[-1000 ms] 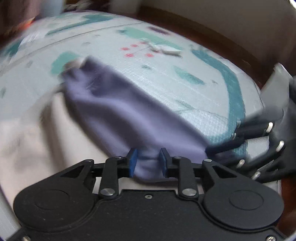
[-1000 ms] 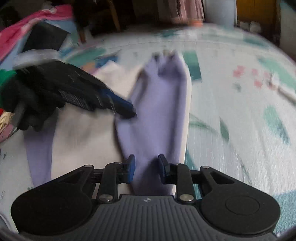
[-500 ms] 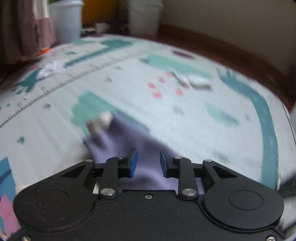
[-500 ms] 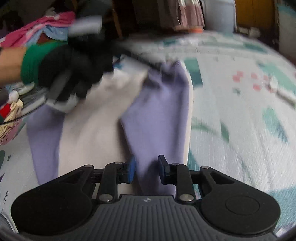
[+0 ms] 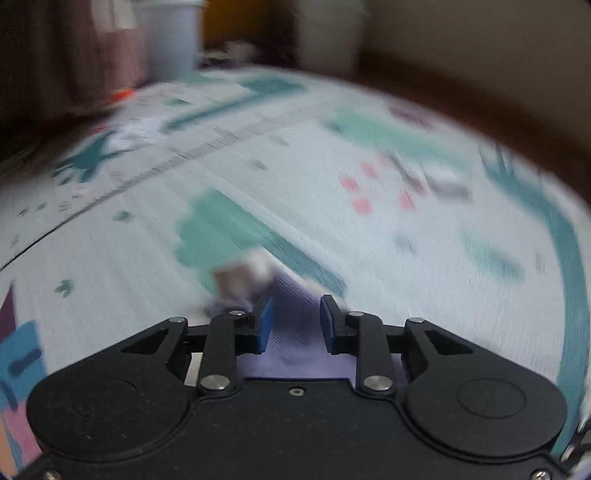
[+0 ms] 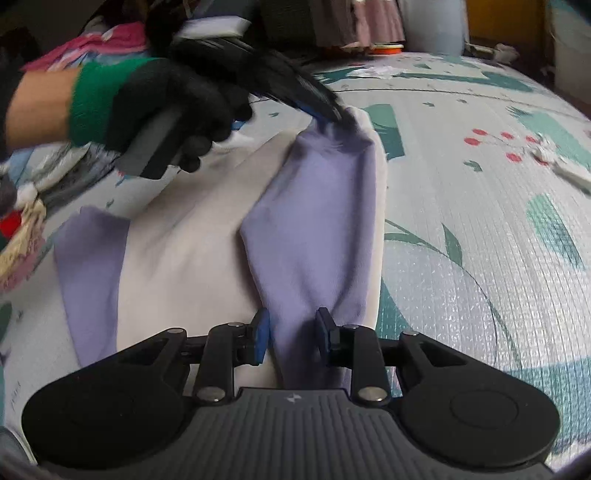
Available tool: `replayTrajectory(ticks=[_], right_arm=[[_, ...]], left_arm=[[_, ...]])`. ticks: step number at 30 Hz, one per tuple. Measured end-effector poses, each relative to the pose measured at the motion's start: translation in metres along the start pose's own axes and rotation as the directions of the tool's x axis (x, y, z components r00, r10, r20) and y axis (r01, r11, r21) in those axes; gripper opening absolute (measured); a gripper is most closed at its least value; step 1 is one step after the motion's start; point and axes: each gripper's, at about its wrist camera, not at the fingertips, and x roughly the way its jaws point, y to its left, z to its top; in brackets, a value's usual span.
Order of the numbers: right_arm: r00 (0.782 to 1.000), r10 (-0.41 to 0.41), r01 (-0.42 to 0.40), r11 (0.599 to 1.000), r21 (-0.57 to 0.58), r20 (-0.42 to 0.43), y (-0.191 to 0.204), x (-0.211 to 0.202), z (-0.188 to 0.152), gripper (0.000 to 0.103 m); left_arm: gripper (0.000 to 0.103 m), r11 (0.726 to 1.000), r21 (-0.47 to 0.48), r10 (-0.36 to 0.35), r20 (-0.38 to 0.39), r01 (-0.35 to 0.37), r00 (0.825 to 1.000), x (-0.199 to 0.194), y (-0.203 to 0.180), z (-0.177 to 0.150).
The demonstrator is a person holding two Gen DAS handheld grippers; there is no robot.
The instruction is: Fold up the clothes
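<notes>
Mat [image 6: 480, 229]: pale play mat printed with teal shapes and red dots; covers nearly all of both views and bears everything else.
Garment [image 6: 177, 258]: cream body with lilac sleeves, lying flat on the mat, left of centre in the right wrist view.
Folded sleeve [image 6: 314, 221]: lilac, laid over the right side of the cream body, running from near to far; its far end is lifted a little off the cloth.
Other sleeve [image 6: 88, 280]: lilac, flat on the mat at the garment's left edge.
Clothes pile [image 6: 99, 40]: pink and blue cloth heaped at far left, off the mat; blurred.
Containers: pale grey bin [image 6: 432, 26] at the far edge of the mat, and a white tub [image 5: 325, 33] to its right; contents of both cannot be seen.
Left hand [image 6: 162, 99]: black glove with green cuff, wrapped round the grey handle, far left above the garment.
Left gripper [image 5: 295, 321]: pads clamped on the far end of the folded sleeve; lilac cloth fills the gap between them in its own view, which is heavily blurred.
Right gripper [image 6: 291, 332]: pads clamped on the near end of the same sleeve.
Small items: white scrap [image 6: 565, 170] on the mat at far right; orange object [image 6: 386, 48] beside the grey bin.
</notes>
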Motion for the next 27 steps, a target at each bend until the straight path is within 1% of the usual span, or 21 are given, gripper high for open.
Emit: replayTrajectory(ticks=[4, 7, 9, 11, 12, 13, 14, 16, 18, 20, 22, 25, 27], right_arm=[[0.998, -0.016, 0.016, 1.000, -0.005, 0.053, 0.003, -0.003, 0.004, 0.029], [0.999, -0.017, 0.018, 1.000, -0.021, 0.042, 0.007, -0.001, 0.007, 0.029], [0.999, -0.018, 0.019, 0.999, -0.026, 0.039, 0.008, -0.004, 0.009, 0.029], [0.999, -0.012, 0.014, 0.998, -0.065, 0.044, 0.014, -0.009, 0.010, 0.030], [0.999, 0.000, 0.005, 0.995, -0.096, 0.045, 0.019, -0.011, 0.010, 0.033], [0.999, 0.015, -0.010, 0.991, -0.130, 0.045, 0.026, -0.014, 0.009, 0.036], [0.999, 0.031, -0.024, 0.987, -0.161, 0.044, 0.034, -0.016, 0.007, 0.040], [0.997, 0.063, -0.053, 0.974, -0.221, 0.037, 0.054, -0.019, 0.002, 0.041], [0.997, 0.082, -0.074, 0.957, -0.281, 0.015, 0.079, -0.018, -0.005, 0.041], [0.996, 0.094, -0.092, 0.933, -0.347, -0.012, 0.106, -0.016, -0.014, 0.041], [0.994, 0.103, -0.110, 0.906, -0.409, -0.038, 0.132, -0.011, -0.019, 0.041], [0.993, 0.104, -0.121, 0.860, -0.496, -0.062, 0.168, -0.003, -0.022, 0.041], [0.994, 0.091, -0.108, 0.831, -0.545, -0.058, 0.188, 0.005, -0.021, 0.045]], left_arm=[[0.026, 0.996, -0.082, 0.028, 0.047, -0.024, 0.999, -0.010, 0.022, 0.005], [0.026, 0.993, -0.117, 0.030, 0.052, -0.023, 0.998, -0.018, 0.032, 0.005], [0.026, 0.982, -0.186, 0.047, 0.057, -0.035, 0.997, -0.033, 0.048, 0.004], [0.032, 0.959, -0.283, 0.055, 0.067, -0.034, 0.996, -0.056, 0.072, -0.002], [0.042, 0.944, -0.327, 0.060, 0.076, -0.032, 0.995, -0.071, 0.085, -0.007], [0.048, 0.927, -0.372, 0.070, 0.087, -0.033, 0.994, -0.086, 0.098, -0.013], [0.048, 0.908, -0.418, 0.085, 0.096, -0.037, 0.992, -0.101, 0.111, -0.021], [0.048, 0.869, -0.493, 0.118, 0.103, -0.052, 0.988, -0.126, 0.133, -0.039], [0.048, 0.838, -0.541, 0.146, 0.088, -0.075, 0.985, -0.143, 0.150, -0.060], [0.048, 0.818, -0.563, 0.171, 0.047, -0.115, 0.984, -0.148, 0.160, -0.078], [0.048, 0.804, -0.580, 0.172, 0.007, -0.136, 0.985, -0.148, 0.164, -0.092], [0.048, 0.790, -0.598, 0.158, -0.019, -0.138, 0.987, -0.145, 0.169, -0.104], [0.048, 0.785, -0.607, 0.136, -0.026, -0.124, 0.990, -0.139, 0.171, -0.107]])
